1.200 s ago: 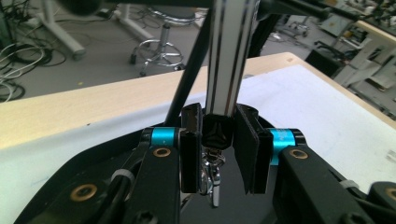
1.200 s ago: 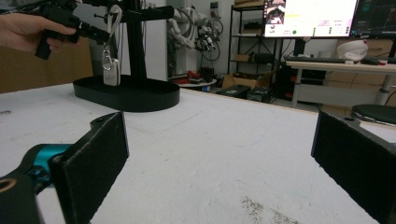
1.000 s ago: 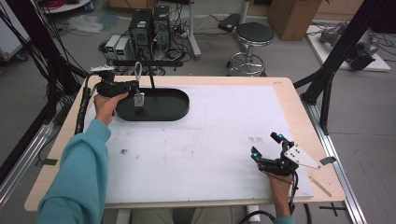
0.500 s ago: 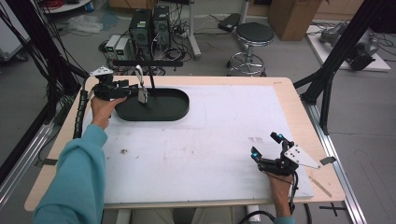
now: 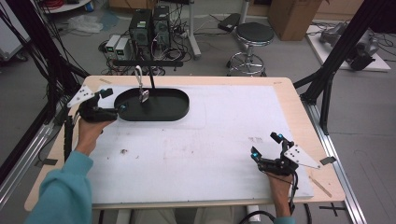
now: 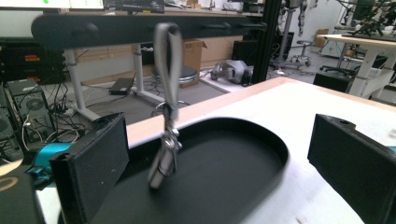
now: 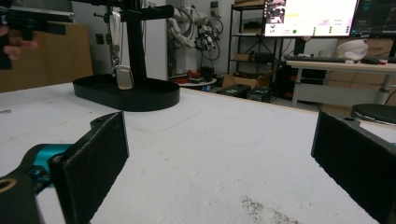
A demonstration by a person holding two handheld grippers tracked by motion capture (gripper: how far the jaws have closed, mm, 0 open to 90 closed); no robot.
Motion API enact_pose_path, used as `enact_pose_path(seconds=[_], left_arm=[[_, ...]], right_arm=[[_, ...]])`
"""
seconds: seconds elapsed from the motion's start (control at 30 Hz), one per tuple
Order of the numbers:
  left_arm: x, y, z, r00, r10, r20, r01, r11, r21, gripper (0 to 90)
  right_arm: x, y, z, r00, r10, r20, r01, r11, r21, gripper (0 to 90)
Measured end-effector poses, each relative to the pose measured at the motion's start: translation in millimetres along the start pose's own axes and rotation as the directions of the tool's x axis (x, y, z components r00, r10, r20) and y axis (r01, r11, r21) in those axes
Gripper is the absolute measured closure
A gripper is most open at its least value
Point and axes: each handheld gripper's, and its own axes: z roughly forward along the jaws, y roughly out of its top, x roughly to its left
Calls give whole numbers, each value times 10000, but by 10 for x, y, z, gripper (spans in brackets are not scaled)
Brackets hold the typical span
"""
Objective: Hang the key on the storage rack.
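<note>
Resting low at the table's near right corner, the right gripper (image 5: 266, 145) sits idle with its jaws spread wide and nothing between them — the white mat (image 5: 224, 140) before it is bare. Farther up the table on the left, the left gripper (image 5: 112, 99) hovers at the edge of the black tray (image 5: 175, 109); its jaws have just been opening and now stand wide, with nothing pressed between the pads (image 6: 93, 163). Beyond them a keychain (image 6: 167, 107) — a grey strap loop with a small metal fob — hangs free from the crossbar of the stand (image 5: 152, 80) that rises out of the tray, the fob dangling just above the tray floor. The hanging looks done: the strap is over the bar and carries its own weight. What seems left is only for the left hand to draw clear of the tray.
</note>
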Motion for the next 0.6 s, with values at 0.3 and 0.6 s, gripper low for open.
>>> enact_pose_path(seconds=[0.3,0.6], left_arm=[[-440,-266,-378,9985,472,285,-461,9982,-375,57],[-688,-616,-631,9978,630,209,-608,9940,-906,48]], right_arm=[[5,1,0,10000,0,81,0,10000,12,34],[13,1,2,10000,15,96,-15,10000,14,34]])
